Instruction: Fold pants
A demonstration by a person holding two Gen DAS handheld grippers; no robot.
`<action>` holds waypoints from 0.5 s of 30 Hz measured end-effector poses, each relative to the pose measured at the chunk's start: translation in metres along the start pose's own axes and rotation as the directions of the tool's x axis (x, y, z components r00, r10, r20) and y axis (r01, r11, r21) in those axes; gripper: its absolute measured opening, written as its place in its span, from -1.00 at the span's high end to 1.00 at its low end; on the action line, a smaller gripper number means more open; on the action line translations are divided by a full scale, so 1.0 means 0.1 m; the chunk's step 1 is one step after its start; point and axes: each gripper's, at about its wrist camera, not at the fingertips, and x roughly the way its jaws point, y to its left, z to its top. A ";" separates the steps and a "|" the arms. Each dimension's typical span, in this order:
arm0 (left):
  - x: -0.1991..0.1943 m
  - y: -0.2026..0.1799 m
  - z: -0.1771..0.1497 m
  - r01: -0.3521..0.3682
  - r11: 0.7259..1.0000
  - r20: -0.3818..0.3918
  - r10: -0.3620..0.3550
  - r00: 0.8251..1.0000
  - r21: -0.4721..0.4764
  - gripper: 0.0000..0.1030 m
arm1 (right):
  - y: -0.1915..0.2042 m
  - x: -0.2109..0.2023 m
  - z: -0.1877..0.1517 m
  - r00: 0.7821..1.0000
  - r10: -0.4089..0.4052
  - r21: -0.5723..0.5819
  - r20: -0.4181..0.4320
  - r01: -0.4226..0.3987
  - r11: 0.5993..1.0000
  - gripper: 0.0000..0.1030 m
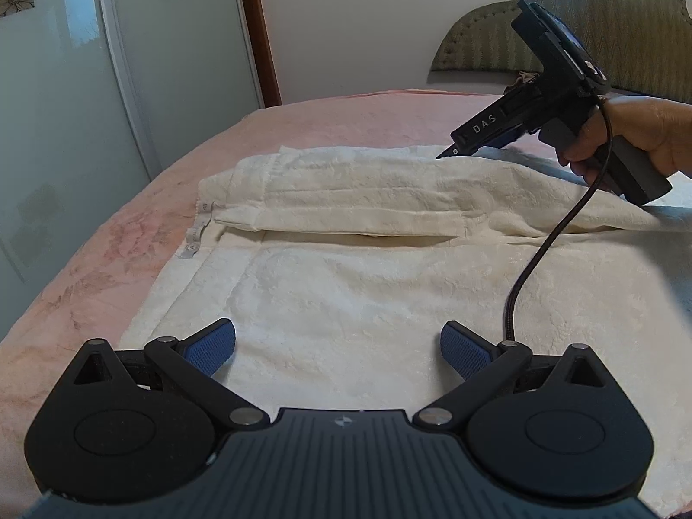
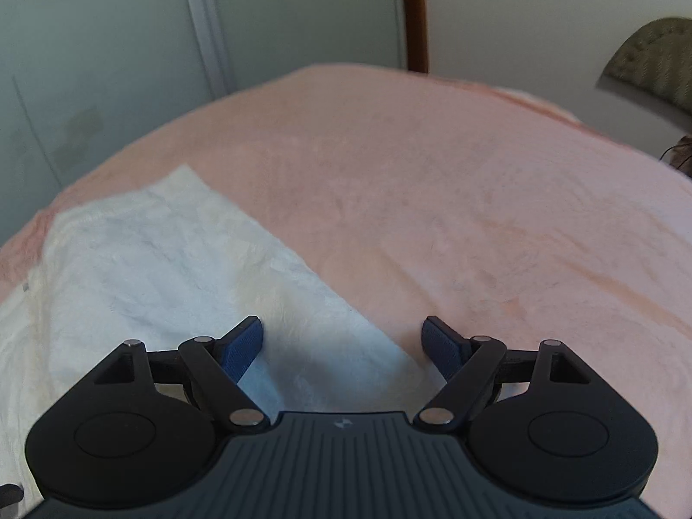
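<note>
Both my left tool (image 1: 338, 348) and right tool (image 2: 342, 346) hung released over the cream pants (image 1: 346, 225) half-folded on the pink bed (image 2: 454, 199); the right one's dangling cable (image 1: 558, 233) could have snagged and dragged the fold.

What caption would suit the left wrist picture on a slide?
Open left gripper hovers over cream pants on a pink bed; right gripper reaches the far fold.

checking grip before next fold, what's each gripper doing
left gripper: open, holding nothing, over the pants
right gripper: open, holding nothing
</note>
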 end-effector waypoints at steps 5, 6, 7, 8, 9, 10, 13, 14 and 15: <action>0.05 0.10 0.03 0.021 0.998 -0.035 -0.023 0.999 -0.060 -1.00 | 0.19 -0.11 -0.01 0.999 0.024 -0.104 0.035 -0.020 0.994 0.74; 0.06 0.12 0.04 0.024 0.997 -0.043 -0.027 0.999 -0.073 -1.00 | 0.31 -0.14 -0.03 0.999 -0.004 -0.165 0.047 0.011 0.986 0.75; 0.06 0.15 0.05 0.022 0.996 -0.051 -0.027 0.998 -0.085 -0.99 | 0.42 -0.16 -0.05 0.997 -0.041 -0.217 0.064 0.054 0.975 0.77; 0.05 0.18 0.07 0.014 0.995 -0.052 -0.020 0.998 -0.097 -0.99 | 0.54 -0.21 -0.07 0.993 -0.076 -0.262 0.089 0.097 0.960 0.77; 0.02 0.23 0.08 0.005 0.994 -0.043 -0.010 0.999 -0.112 -0.99 | 0.68 -0.29 -0.11 0.986 -0.111 -0.316 0.127 0.146 0.937 0.77; -0.02 0.29 0.10 -0.003 0.991 -0.027 -0.001 1.000 -0.133 -0.99 | 0.84 -0.39 -0.17 0.975 -0.142 -0.383 0.170 0.198 0.902 0.77; -0.15 0.51 0.17 0.013 0.974 0.031 -0.006 1.000 -0.226 -0.99 | 1.36 -0.73 -0.45 0.936 -0.191 -0.568 0.297 0.334 0.753 0.77; -0.20 0.61 0.19 0.041 0.960 0.053 -0.028 0.998 -0.277 -0.99 | 1.52 -0.85 -0.57 0.927 -0.184 -0.607 0.327 0.355 0.711 0.77; -0.24 0.72 0.21 0.078 0.940 0.071 -0.057 0.996 -0.333 -0.99 | 1.67 -0.98 -0.71 0.918 -0.177 -0.640 0.354 0.376 0.670 0.77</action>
